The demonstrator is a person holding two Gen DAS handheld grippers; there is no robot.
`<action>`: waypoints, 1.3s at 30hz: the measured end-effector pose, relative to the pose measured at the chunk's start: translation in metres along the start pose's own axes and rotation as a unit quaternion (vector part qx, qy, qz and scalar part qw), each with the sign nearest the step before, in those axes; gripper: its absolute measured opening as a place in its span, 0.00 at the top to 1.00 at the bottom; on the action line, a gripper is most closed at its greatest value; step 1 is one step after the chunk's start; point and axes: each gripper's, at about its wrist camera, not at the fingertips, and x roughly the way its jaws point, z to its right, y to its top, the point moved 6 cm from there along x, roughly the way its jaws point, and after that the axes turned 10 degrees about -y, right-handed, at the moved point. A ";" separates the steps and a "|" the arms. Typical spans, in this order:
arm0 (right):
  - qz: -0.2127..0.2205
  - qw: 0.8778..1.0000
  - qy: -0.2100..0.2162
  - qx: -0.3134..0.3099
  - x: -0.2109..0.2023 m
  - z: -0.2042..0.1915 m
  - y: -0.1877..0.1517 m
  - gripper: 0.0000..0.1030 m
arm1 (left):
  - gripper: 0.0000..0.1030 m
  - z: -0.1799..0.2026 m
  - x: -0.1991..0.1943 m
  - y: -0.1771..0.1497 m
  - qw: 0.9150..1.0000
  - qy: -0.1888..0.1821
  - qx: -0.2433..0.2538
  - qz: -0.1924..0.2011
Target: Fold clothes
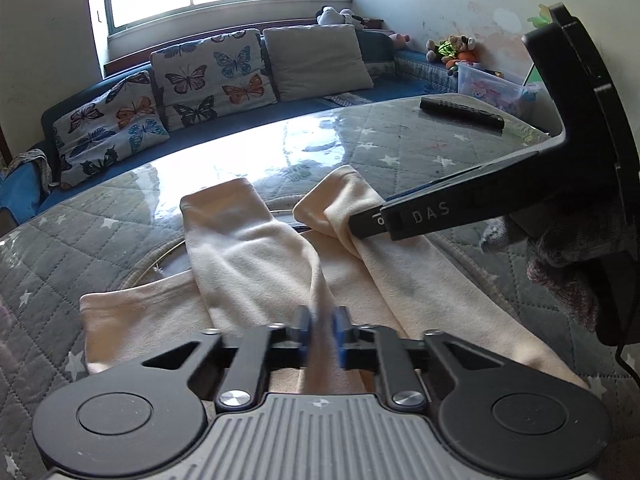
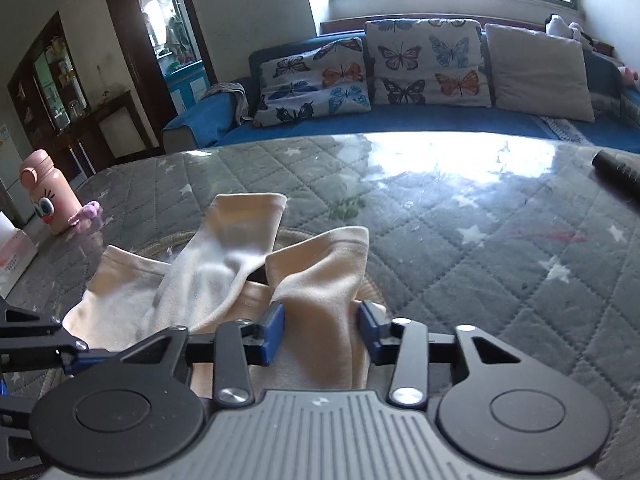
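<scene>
A cream garment [image 1: 256, 264] lies on the quilted grey table, its two sleeve-like ends bent up toward the far side. My left gripper [image 1: 322, 336] is shut on a fold of the left end; its blue pads are blurred. In the left wrist view the right gripper's black finger [image 1: 368, 226] pinches the right end. In the right wrist view my right gripper [image 2: 322, 334] has cream cloth [image 2: 320, 280] between its blue pads, with the jaws fairly wide apart around the bunched fabric. The left gripper shows at the left edge of the right wrist view [image 2: 36, 344].
A black remote [image 1: 462, 114] lies at the table's far right. A pink bottle [image 2: 50, 196] and a pink box [image 2: 14, 256] stand at the table's left. A blue sofa [image 2: 400, 124] with butterfly cushions runs behind the table. A clear toy bin [image 1: 492, 88] sits beyond the remote.
</scene>
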 end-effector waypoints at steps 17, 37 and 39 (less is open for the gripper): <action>0.082 0.995 -0.041 0.050 -0.106 0.063 -0.013 0.98 | 0.96 -0.040 -0.139 -0.045 0.986 0.096 -0.093 0.100; 0.029 0.974 -0.181 0.136 -0.188 0.178 -0.131 0.90 | 0.94 -0.038 -0.207 -0.162 0.972 0.156 -0.165 0.054; 0.031 0.973 -0.184 0.138 -0.193 0.183 -0.132 0.85 | 0.92 -0.026 -0.211 -0.156 0.977 0.142 -0.146 0.062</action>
